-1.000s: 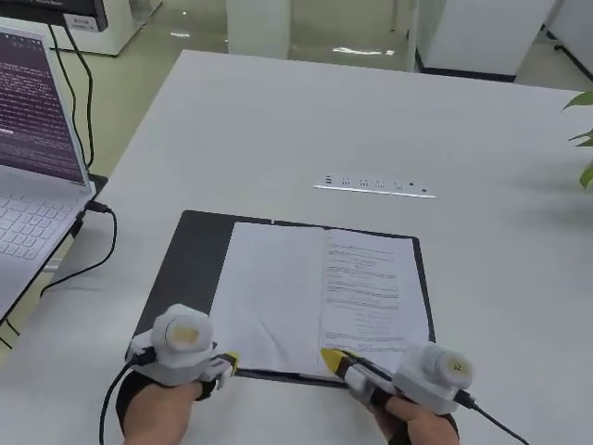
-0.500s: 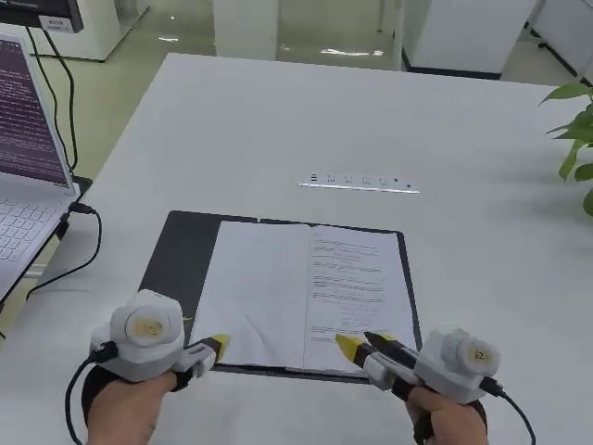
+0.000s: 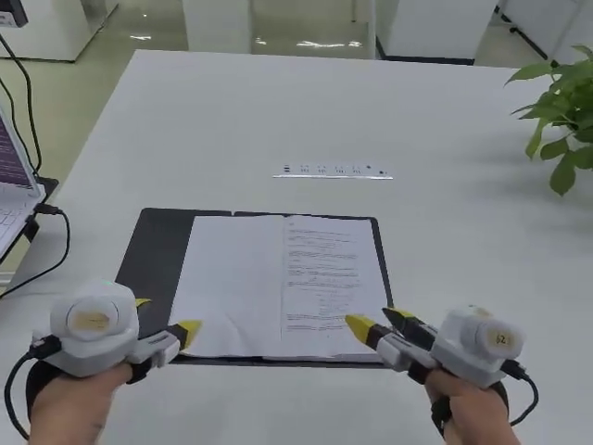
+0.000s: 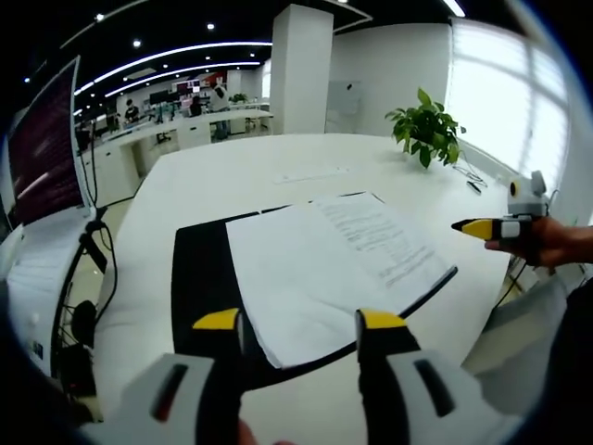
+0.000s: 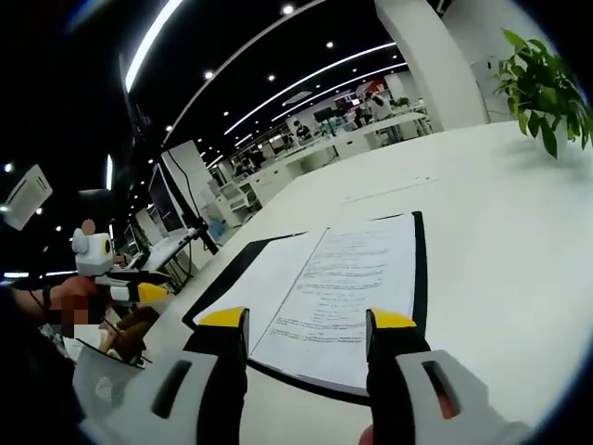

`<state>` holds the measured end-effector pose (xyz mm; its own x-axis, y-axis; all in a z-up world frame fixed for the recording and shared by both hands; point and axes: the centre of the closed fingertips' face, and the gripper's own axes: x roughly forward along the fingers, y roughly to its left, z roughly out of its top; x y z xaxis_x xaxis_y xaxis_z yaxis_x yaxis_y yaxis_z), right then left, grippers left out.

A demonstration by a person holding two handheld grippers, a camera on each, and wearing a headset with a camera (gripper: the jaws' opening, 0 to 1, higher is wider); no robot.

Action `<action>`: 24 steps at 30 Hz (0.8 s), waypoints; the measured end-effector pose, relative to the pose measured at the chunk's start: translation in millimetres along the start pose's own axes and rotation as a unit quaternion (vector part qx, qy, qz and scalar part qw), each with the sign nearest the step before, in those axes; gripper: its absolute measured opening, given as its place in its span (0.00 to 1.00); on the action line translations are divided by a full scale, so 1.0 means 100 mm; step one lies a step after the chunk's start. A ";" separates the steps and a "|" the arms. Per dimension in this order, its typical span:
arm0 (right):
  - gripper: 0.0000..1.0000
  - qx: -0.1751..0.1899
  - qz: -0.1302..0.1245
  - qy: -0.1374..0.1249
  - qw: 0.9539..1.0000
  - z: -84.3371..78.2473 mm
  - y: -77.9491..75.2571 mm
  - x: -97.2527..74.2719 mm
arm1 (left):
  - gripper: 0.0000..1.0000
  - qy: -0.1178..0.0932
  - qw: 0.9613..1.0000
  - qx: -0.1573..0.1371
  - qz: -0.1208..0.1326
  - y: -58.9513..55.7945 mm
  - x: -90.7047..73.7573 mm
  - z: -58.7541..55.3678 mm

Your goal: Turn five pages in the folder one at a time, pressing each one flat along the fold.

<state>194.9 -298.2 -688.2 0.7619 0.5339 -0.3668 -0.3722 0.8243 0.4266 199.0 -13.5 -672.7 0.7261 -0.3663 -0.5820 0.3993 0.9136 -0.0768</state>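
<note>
An open black folder (image 3: 157, 250) lies flat on the white table, with a blank left page (image 3: 232, 283) and a printed right page (image 3: 329, 278). The folder (image 4: 199, 278) and its pages also lie ahead of the jaws in the left gripper view, and the folder (image 5: 419, 269) in the right gripper view. My left gripper (image 3: 165, 320) hovers open at the folder's near left corner, holding nothing. My right gripper (image 3: 378, 321) hovers open at the near right corner, jaws apart above the printed page's edge. Yellow fingertips (image 4: 218, 321) (image 5: 392, 320) show empty gaps.
A white power strip (image 3: 332, 171) lies beyond the folder. A laptop (image 3: 11, 190) with a black cable (image 3: 51, 250) sits at the left edge. A green plant (image 3: 556, 120) stands at the right. Bare table surrounds the folder.
Both grippers have spread apart, the left moving left and the right moving right off the page's lower edge. The head view has panned right, shifting the laptop out.
</note>
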 end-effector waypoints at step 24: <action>0.63 -0.020 0.000 -0.001 1.000 -0.04 -0.10 -0.57 | 0.62 -0.018 0.999 -0.024 0.018 -0.26 -0.41 -0.02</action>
<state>152.9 -335.6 -674.9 0.7633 0.5328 -0.3655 -0.3927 0.8317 0.3924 158.0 -22.1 -648.1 0.7594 -0.3388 -0.5555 0.3457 0.9333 -0.0967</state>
